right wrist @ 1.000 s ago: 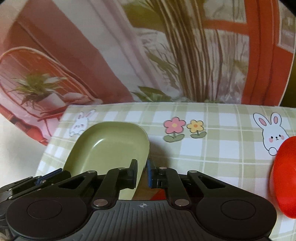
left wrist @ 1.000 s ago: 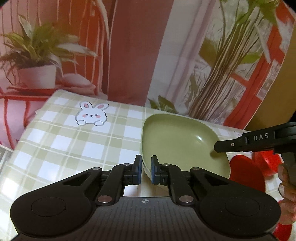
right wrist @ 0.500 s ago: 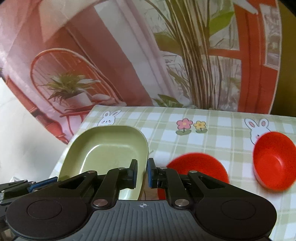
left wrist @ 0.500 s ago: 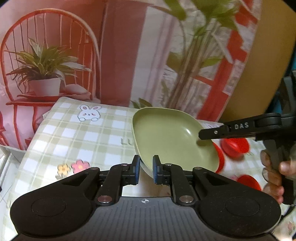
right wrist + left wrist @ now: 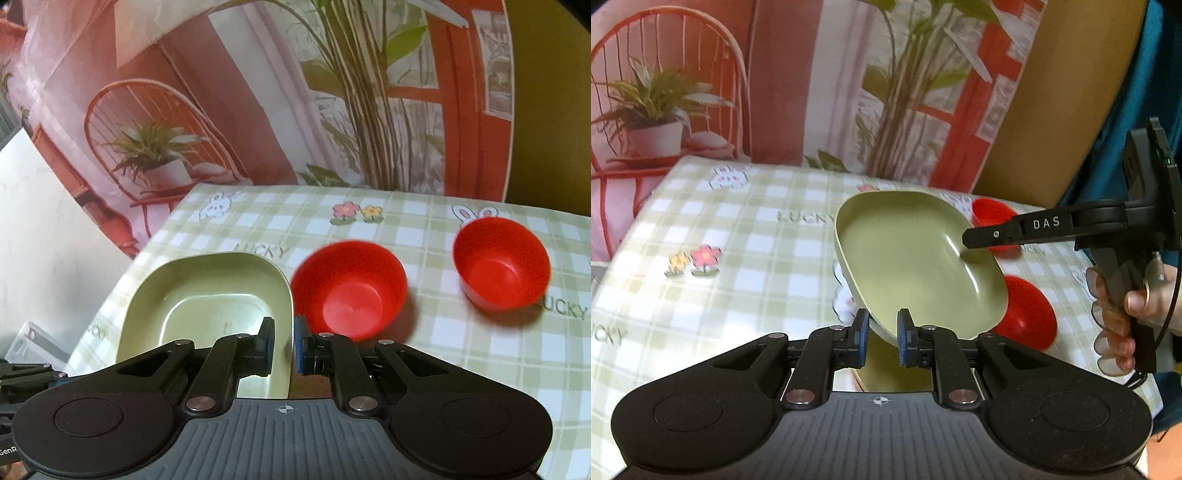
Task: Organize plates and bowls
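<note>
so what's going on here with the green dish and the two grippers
A person is carrying a green dish with both handheld grippers at once. The left gripper is shut on its near rim, and the right gripper is shut on the opposite rim. The dish is lifted and tilted above the checked tablecloth. Two red bowls sit empty and apart on the cloth beside it, not yet stacked or gathered.

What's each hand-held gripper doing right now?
Left hand-held gripper: shut on the green plate, at its rim.
Right hand-held gripper: shut on the same plate's opposite rim.
</note>
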A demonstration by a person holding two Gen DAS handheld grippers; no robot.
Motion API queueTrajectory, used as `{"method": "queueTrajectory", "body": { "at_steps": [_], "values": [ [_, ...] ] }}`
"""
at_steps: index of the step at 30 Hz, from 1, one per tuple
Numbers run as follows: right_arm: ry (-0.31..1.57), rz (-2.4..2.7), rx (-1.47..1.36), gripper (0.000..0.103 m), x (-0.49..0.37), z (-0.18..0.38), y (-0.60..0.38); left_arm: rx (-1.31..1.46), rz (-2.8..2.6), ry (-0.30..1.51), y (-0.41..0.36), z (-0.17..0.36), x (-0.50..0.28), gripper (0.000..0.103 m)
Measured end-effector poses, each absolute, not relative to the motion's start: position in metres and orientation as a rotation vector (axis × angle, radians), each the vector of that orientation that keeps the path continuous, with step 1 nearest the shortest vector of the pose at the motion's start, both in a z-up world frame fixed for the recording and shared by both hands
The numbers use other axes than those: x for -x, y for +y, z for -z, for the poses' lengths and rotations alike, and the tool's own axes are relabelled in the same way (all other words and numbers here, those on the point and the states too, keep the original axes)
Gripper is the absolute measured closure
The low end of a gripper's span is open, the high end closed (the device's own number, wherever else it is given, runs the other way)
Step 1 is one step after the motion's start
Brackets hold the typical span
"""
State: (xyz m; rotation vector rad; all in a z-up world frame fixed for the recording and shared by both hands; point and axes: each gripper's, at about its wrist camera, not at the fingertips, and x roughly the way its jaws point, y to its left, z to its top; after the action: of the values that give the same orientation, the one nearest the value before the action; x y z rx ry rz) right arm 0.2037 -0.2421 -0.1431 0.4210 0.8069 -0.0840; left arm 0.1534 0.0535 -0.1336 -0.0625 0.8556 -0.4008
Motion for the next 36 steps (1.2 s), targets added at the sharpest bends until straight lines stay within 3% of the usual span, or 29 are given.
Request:
{"method": "queueTrajectory", "body": {
  "at_steps": [15, 36],
  "values": [
    [0.887, 0.073, -0.371, 0.089, -0.18, 0.168, -0.235, 0.091, 0.438, 1.003, 0.031, 0.175, -0.129, 0.086],
    [0.949, 0.062, -0.368, 0.088, -0.186, 0.189, -0.225, 0.2, 0.395, 1.043, 0.042, 0.193, -0.124, 0.086]
  ]
}}
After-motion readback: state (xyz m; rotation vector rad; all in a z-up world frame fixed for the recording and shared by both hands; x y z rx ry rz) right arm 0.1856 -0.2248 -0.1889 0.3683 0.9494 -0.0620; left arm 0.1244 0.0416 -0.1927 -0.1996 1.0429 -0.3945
